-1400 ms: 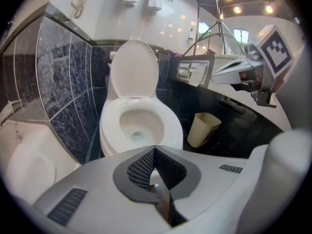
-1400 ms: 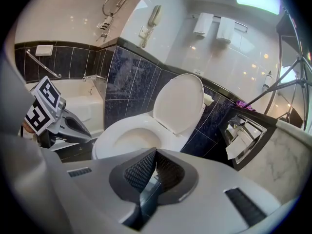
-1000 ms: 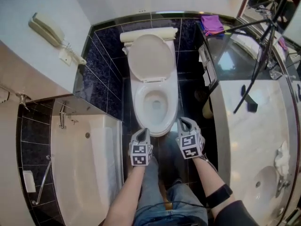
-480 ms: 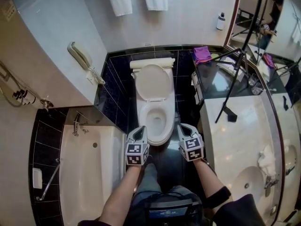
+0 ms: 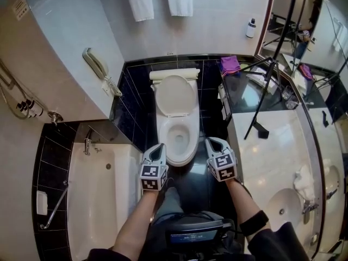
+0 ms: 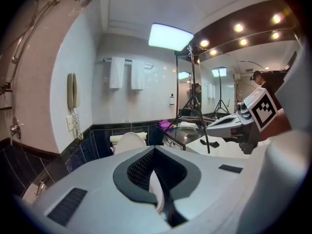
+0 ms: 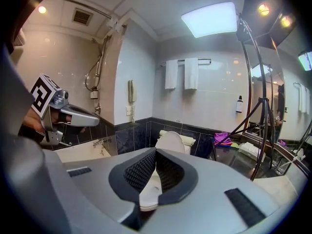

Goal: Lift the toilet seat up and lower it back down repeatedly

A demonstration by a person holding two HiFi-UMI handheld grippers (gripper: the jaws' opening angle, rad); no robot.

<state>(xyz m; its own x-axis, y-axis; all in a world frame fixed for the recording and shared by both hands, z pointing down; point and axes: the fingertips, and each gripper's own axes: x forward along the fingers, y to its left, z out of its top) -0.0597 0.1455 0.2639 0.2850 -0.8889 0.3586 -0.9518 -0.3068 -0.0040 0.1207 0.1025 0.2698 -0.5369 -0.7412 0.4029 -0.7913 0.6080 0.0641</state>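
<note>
The white toilet stands in the middle of the head view, its bowl open. A white oval, the raised seat and lid, leans back against the tank; I cannot tell one from the other. My left gripper hangs at the bowl's front left, shut and holding nothing. My right gripper is at the bowl's front right, also shut and holding nothing. Neither touches the toilet. The left gripper view shows its closed jaws aimed at the raised lid. The right gripper view looks past its own closed jaws at the lid.
A bathtub lies to the left, with a wall phone above it. A marble vanity with a sink runs along the right, and a black tripod stands over it. A purple cloth lies beside the tank.
The head camera has pulled back and tilted up, so more wall and towels show. Both grippers stay shut in front of the bowl. The seat and lid have not moved.
</note>
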